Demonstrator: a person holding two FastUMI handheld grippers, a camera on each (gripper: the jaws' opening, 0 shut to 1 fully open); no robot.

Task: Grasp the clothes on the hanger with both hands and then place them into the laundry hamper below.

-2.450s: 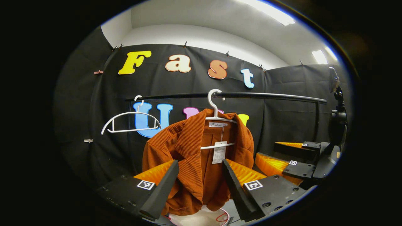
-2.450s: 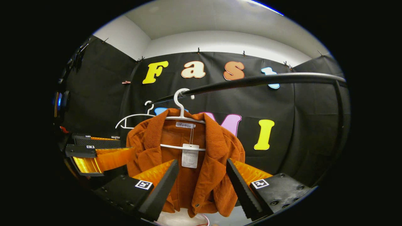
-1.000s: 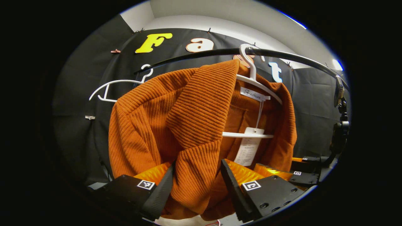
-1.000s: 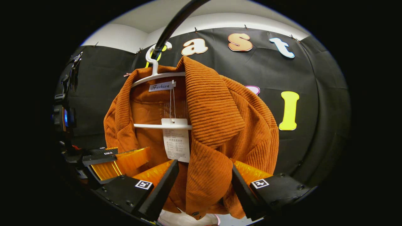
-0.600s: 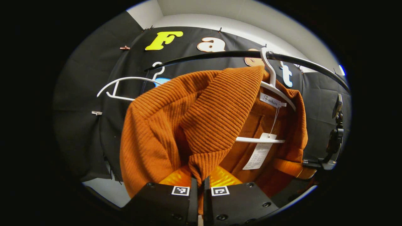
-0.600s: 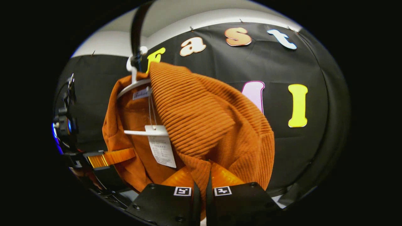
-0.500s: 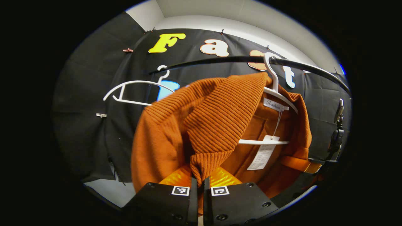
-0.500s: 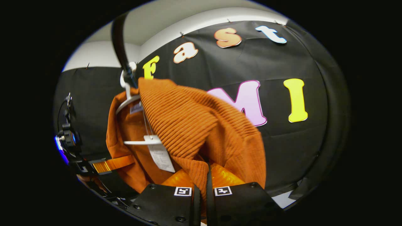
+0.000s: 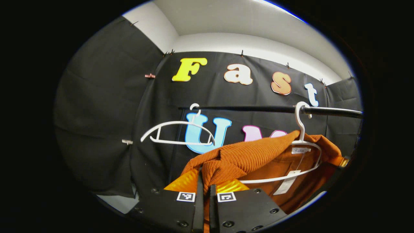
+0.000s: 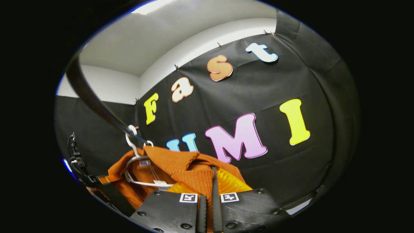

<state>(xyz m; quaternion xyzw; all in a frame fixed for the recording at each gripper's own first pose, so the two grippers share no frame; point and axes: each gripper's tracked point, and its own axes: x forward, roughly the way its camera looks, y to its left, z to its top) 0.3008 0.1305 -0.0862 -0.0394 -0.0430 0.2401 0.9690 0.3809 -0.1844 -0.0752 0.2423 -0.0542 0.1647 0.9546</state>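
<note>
Rust-orange ribbed corduroy jacket hangs on a white plastic hanger under the black clothes rail. The left gripper and right gripper each pinch its fabric. Its neck label and paper tag are unreadable. An empty white hanger hangs farther along the rail.

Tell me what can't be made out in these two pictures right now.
- Lower jacket: left gripper view, hidden behind the left tool.
- Printing on the tag: left gripper view, too small.
- Other tool beside the hanger: right gripper view, cut off by the edge.
</note>
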